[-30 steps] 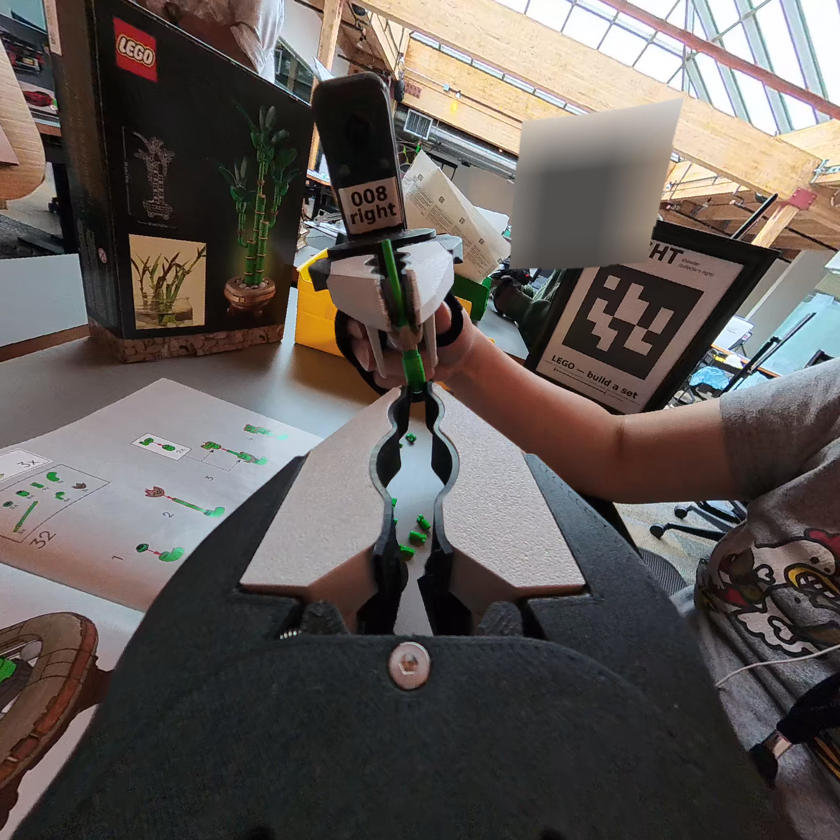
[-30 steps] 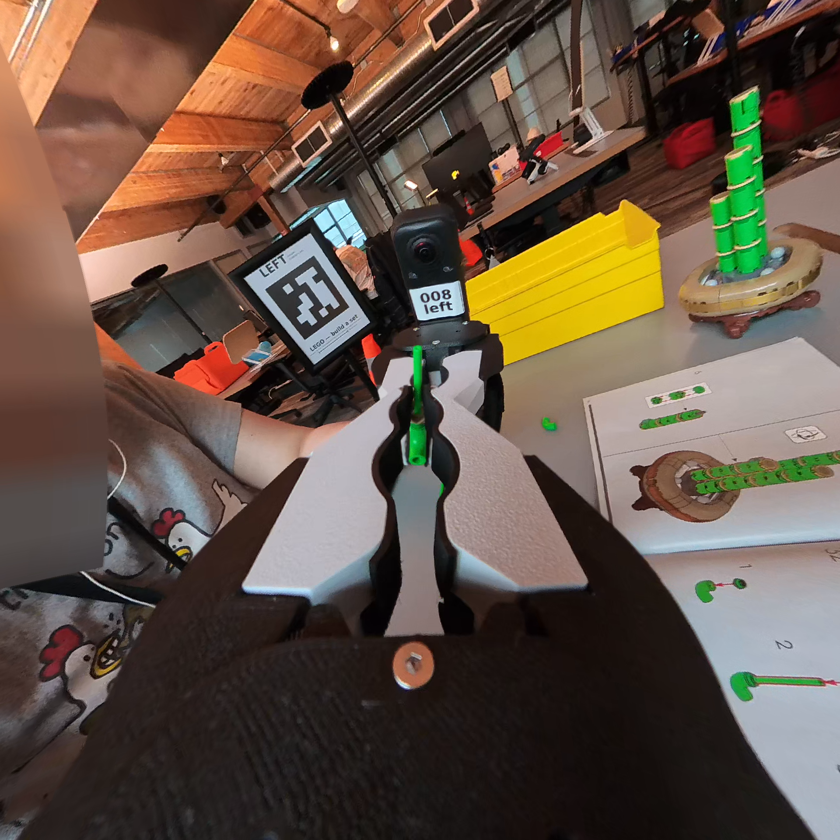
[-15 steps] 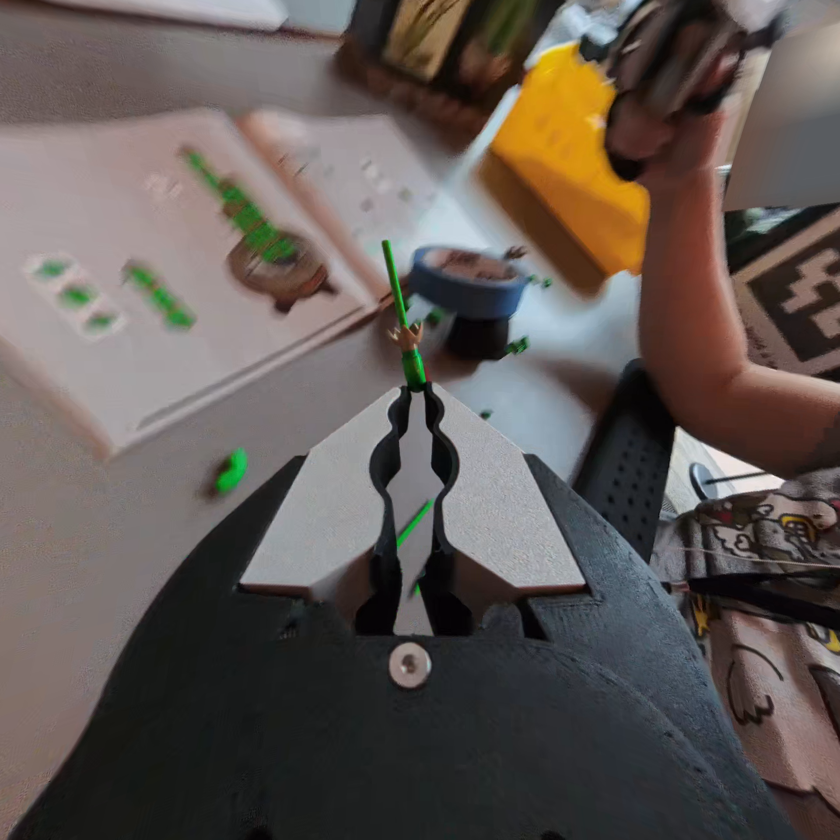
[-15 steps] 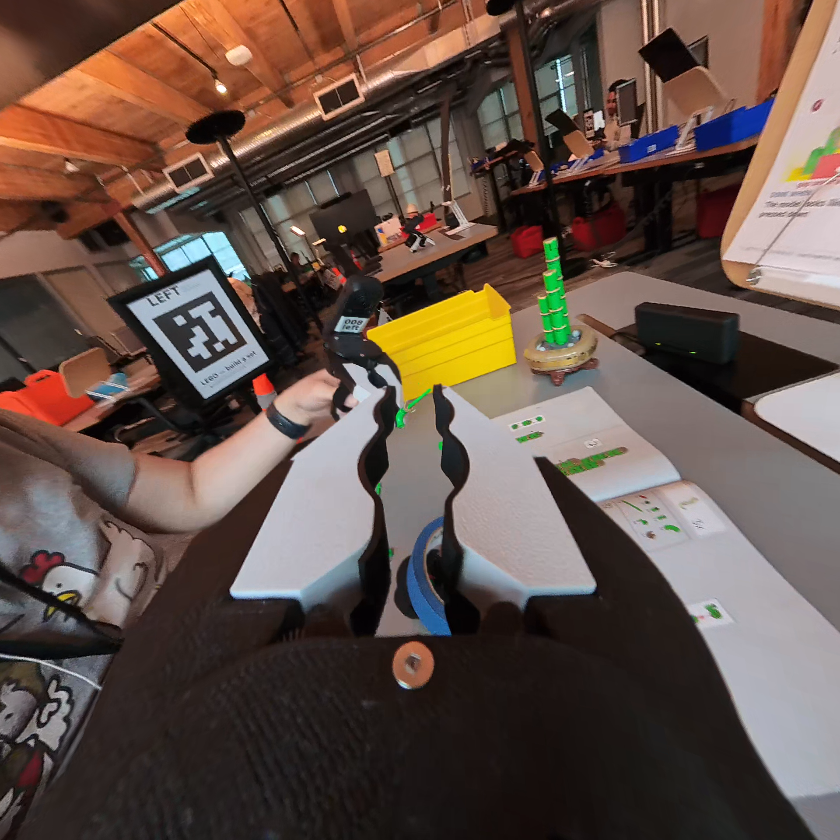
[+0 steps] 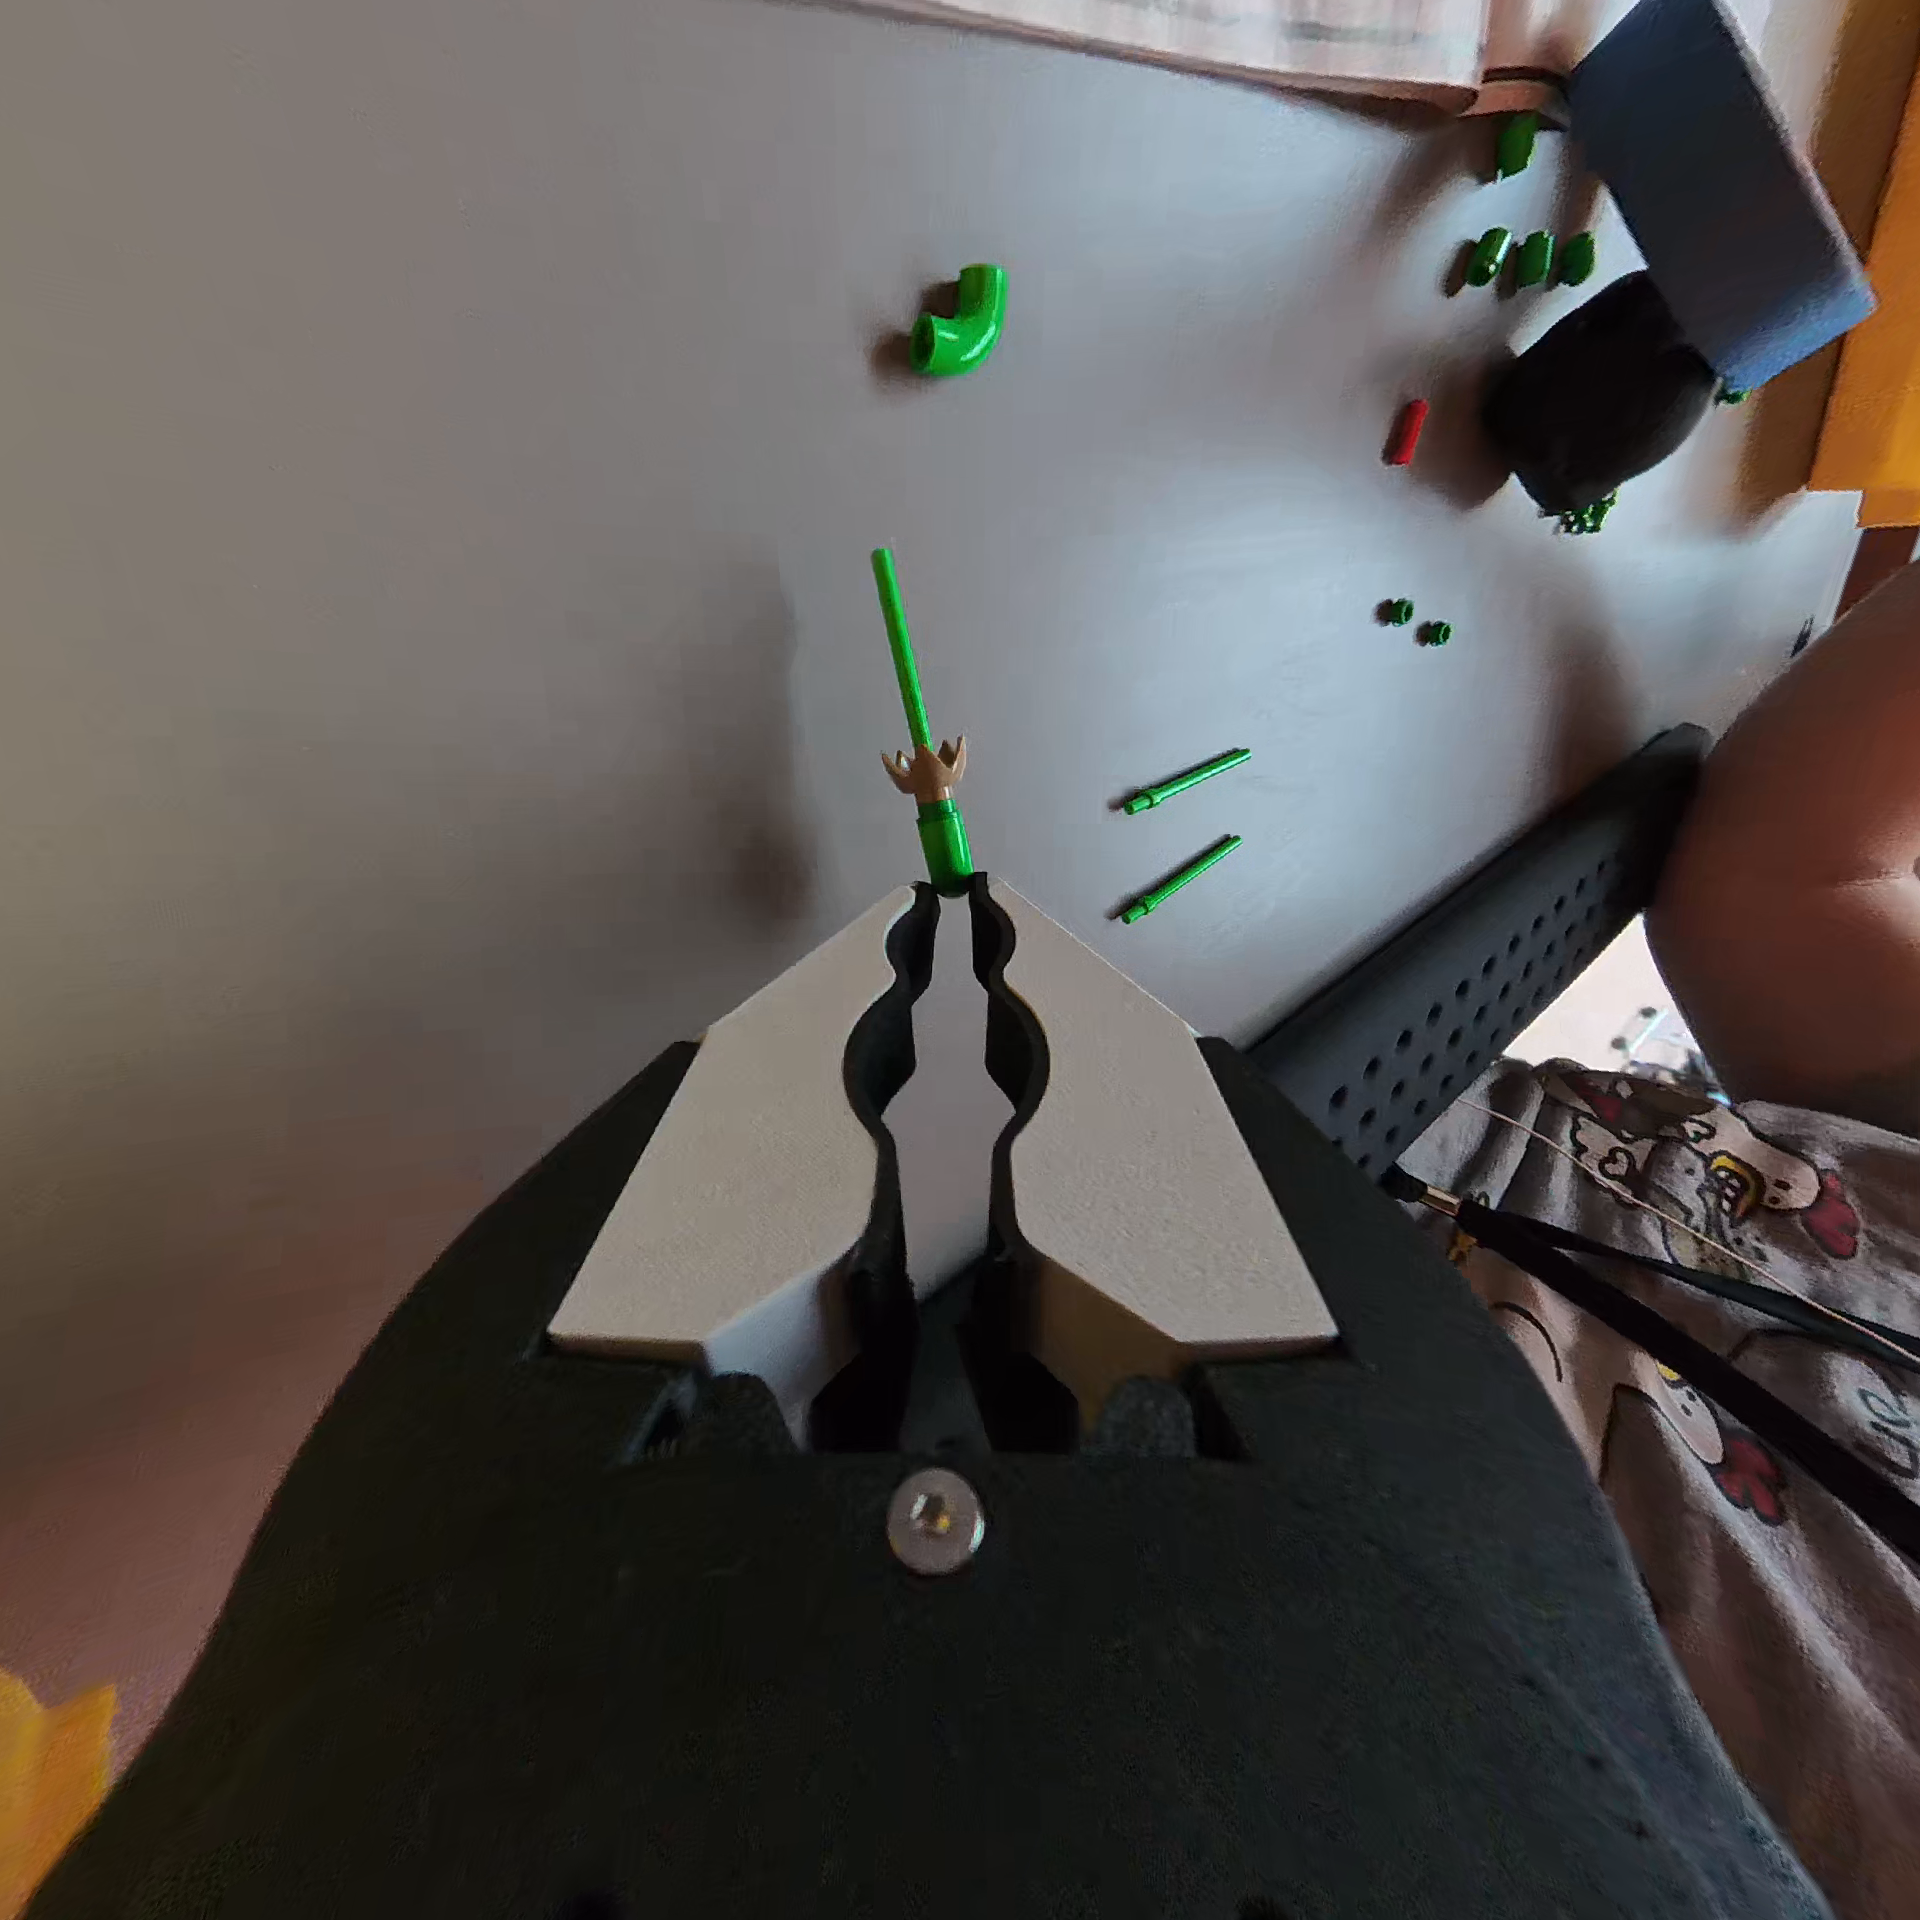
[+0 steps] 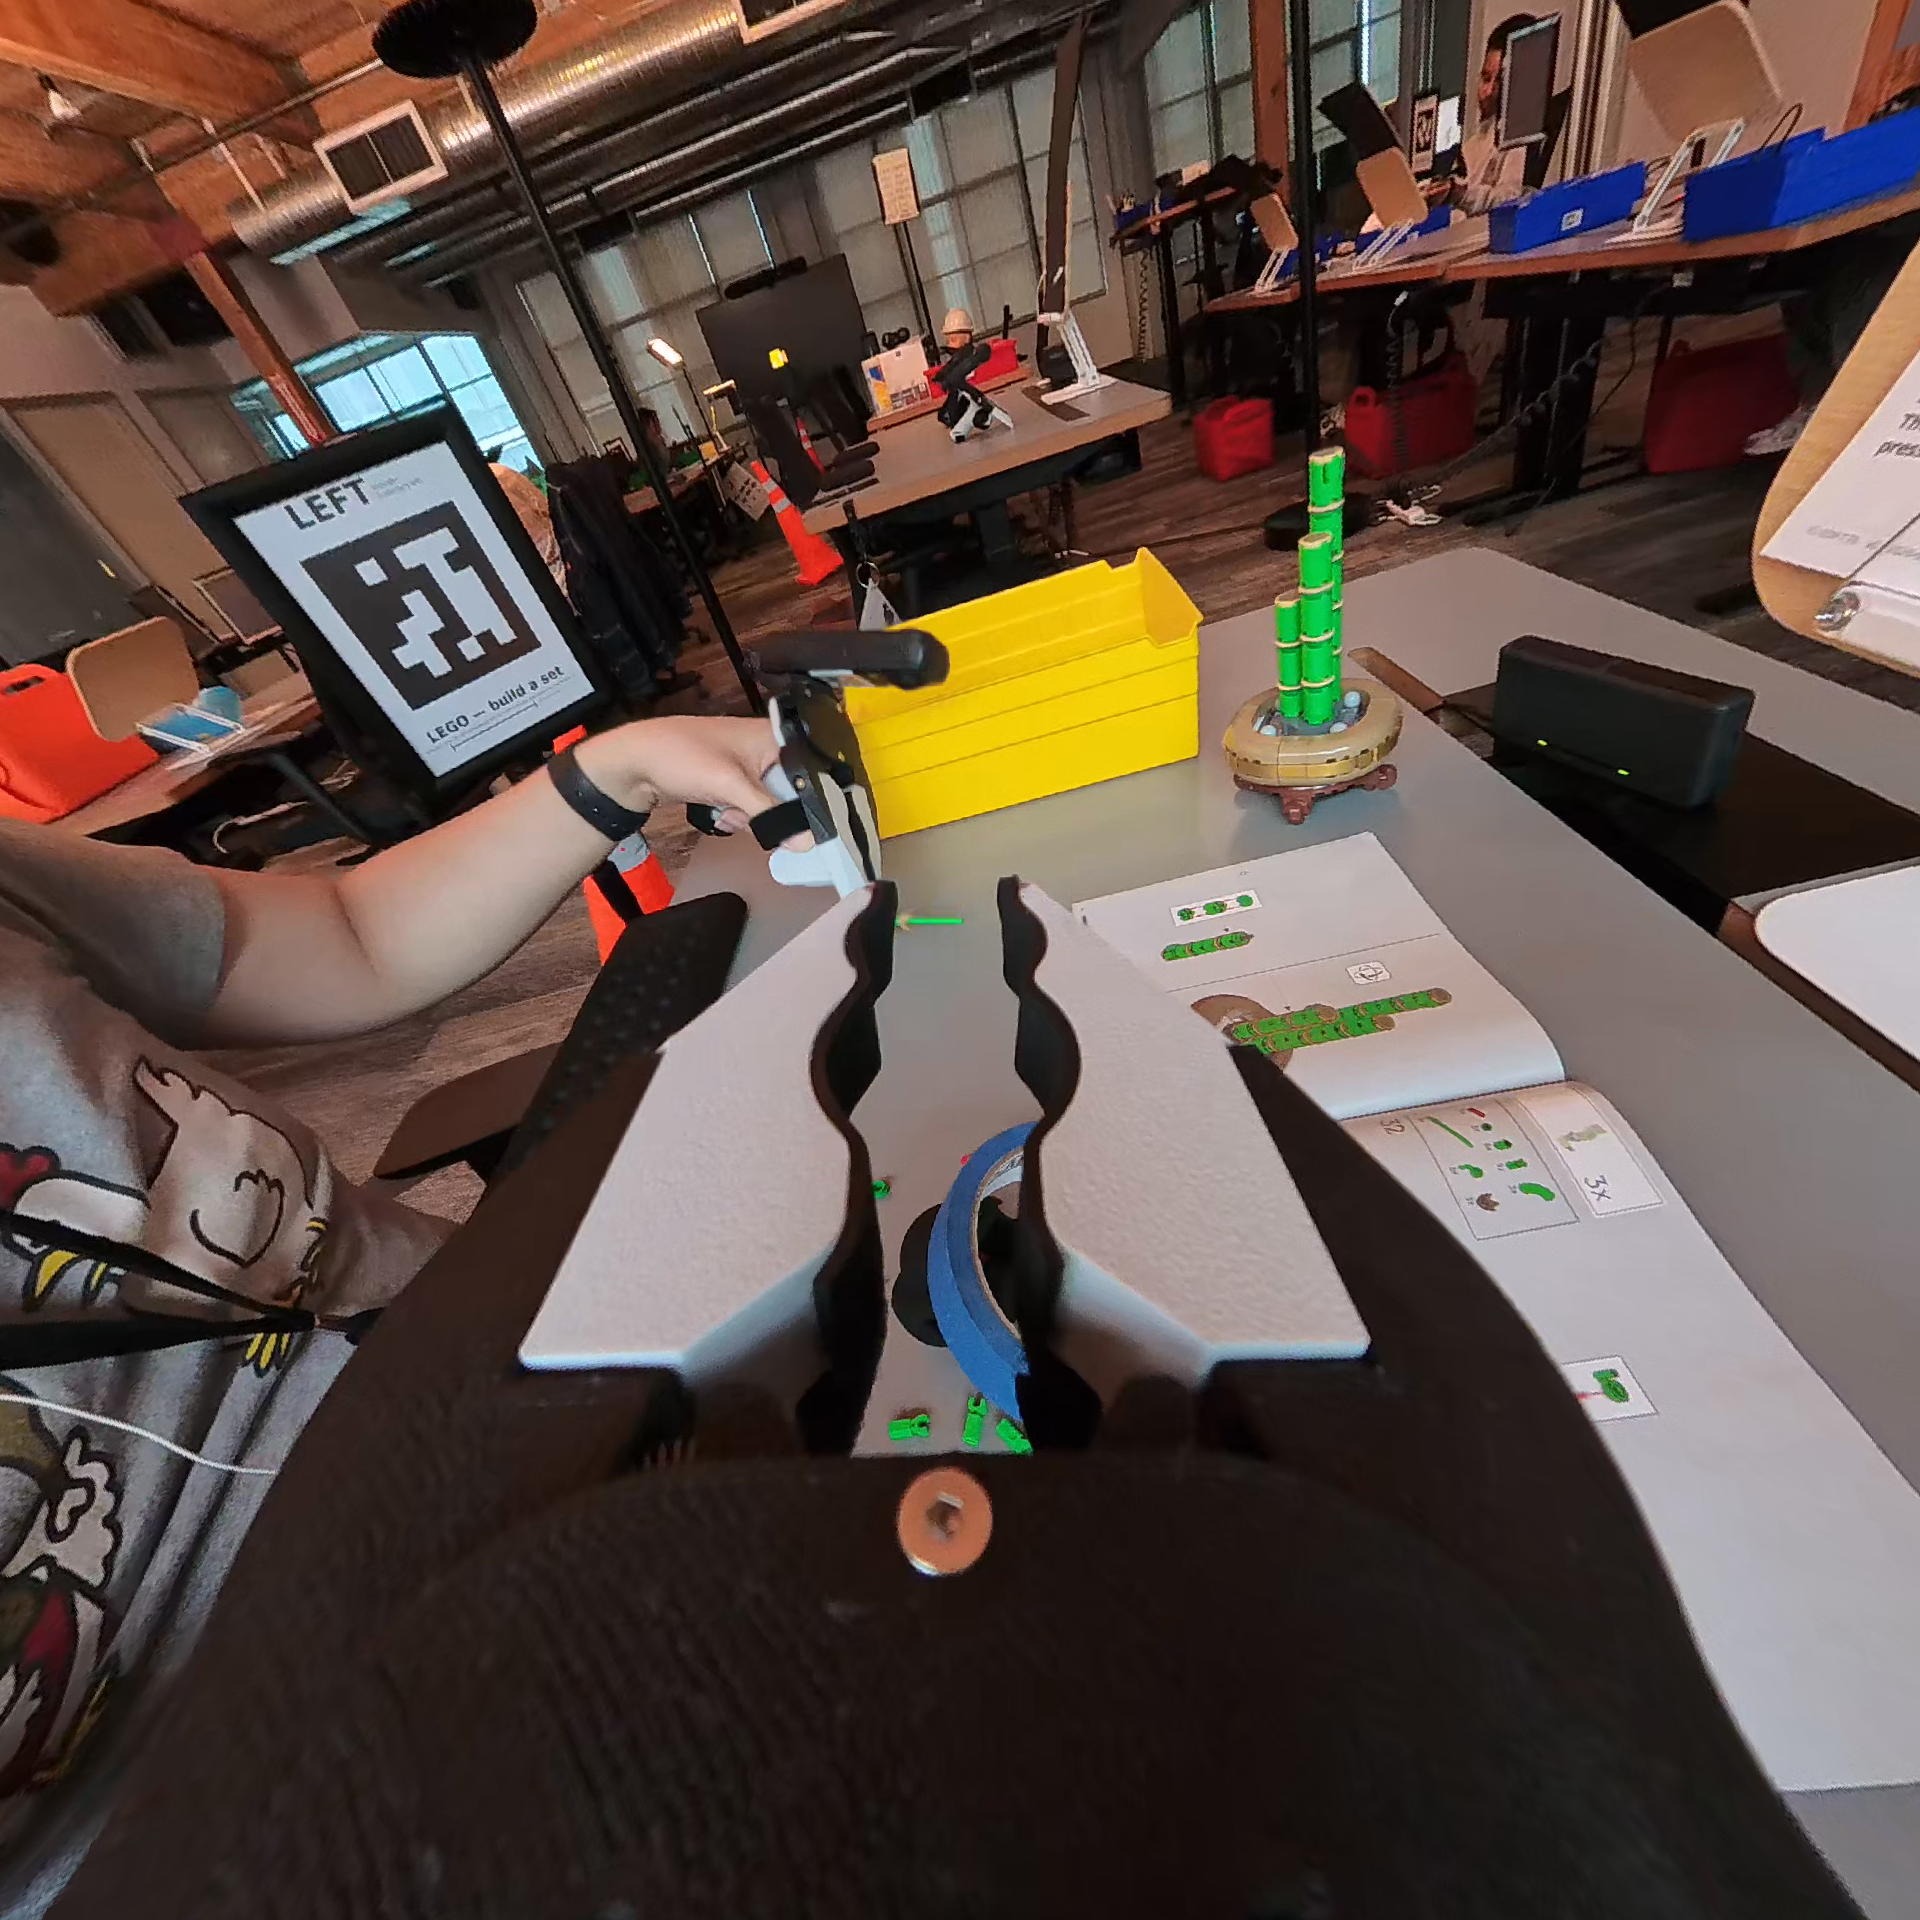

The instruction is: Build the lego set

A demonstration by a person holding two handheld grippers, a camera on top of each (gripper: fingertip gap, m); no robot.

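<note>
My left gripper (image 5: pixel 948 891) is shut on a green stem piece (image 5: pixel 925 748) with a tan flower collar, held low over the grey table and pointing at it. A green elbow piece (image 5: pixel 961 322) lies beyond it, two thin green rods (image 5: pixel 1184 831) to its right. My right gripper (image 6: pixel 945 899) is open and empty, raised above the table. In the right wrist view the left gripper (image 6: pixel 831 810) shows farther off with the stem (image 6: pixel 930 920) sticking out. The bamboo model (image 6: pixel 1311 665) stands at the back.
A blue tape roll (image 6: pixel 977 1278) on a black stand, small green pieces (image 5: pixel 1527 255) and a red piece (image 5: pixel 1406 431) lie near the table edge. An open instruction booklet (image 6: pixel 1340 997), yellow bin (image 6: pixel 1039 675), black box (image 6: pixel 1621 717) and chair armrest (image 5: pixel 1475 977) are around. About 35 cm separates my left fingertips from my right.
My right gripper let go of the green stem, opened and pulled back. My left gripper kept the stem and swung down to point at the table near the elbow piece.
</note>
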